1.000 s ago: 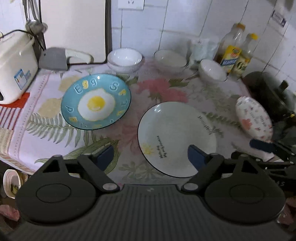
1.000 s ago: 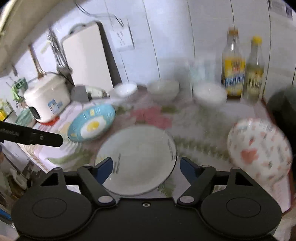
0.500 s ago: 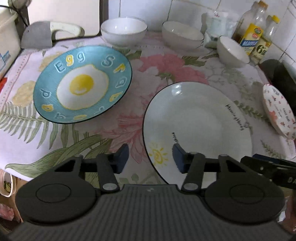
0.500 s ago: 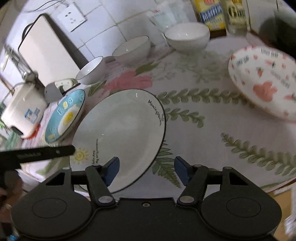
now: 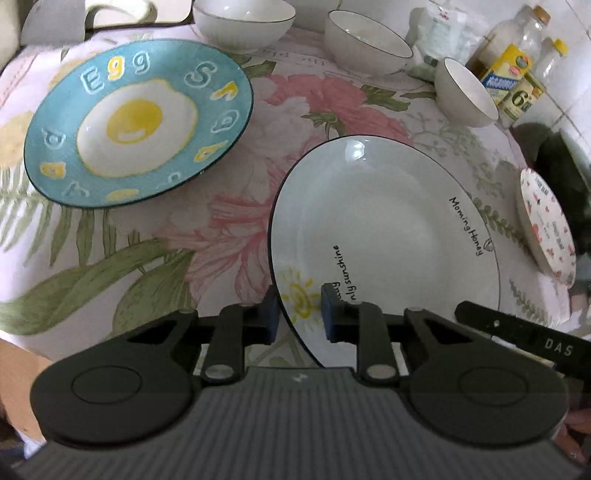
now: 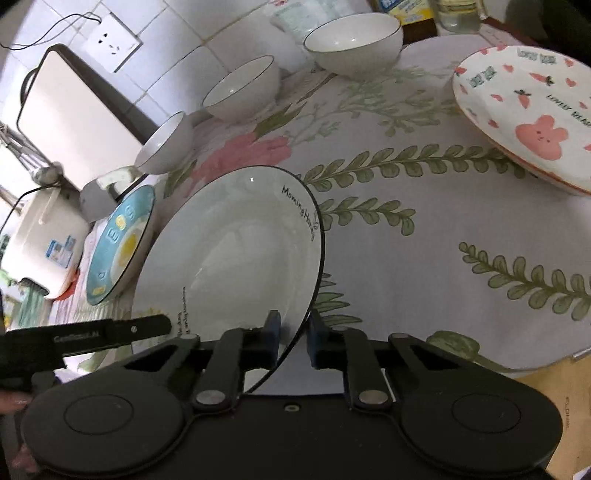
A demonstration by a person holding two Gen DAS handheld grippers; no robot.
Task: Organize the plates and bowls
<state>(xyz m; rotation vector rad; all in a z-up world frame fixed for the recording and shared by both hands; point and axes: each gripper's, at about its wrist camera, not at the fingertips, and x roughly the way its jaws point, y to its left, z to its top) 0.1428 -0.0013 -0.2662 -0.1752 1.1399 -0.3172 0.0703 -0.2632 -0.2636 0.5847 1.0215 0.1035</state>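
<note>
Since the earlier frames both hands have dropped toward the tabletop [image 5: 229,236] and the jaws of both have just been closing: the left gripper [image 5: 298,313] now straddles the near rim of the white plate [image 5: 388,236] by its little sun drawing, and the right gripper [image 6: 293,339] pinches the same plate's near edge further round. The right jaws look clamped on the rim; the left jaws sit close either side of it, and I cannot tell for sure that both pads press. The plate lies in the middle of the flowered cloth, its near edge apparently lifted a little in the right wrist view. The main risk is slip: glazed rim, thin bite, two hands pulling on one plate (any mismatch in lift could twist it loose or tip it). If the left pads are not seated, the plate could pivot on the right grip alone. The blue egg plate [image 5: 138,122] lies just beside it on the left, near enough to be knocked in a sideways swing, and the bunny plate [image 6: 532,118] sits well apart on the right. Three white bowls [image 5: 243,22] line the back edge, with oil bottles [image 5: 513,81] behind them, so a long forward carry could clip them.
</note>
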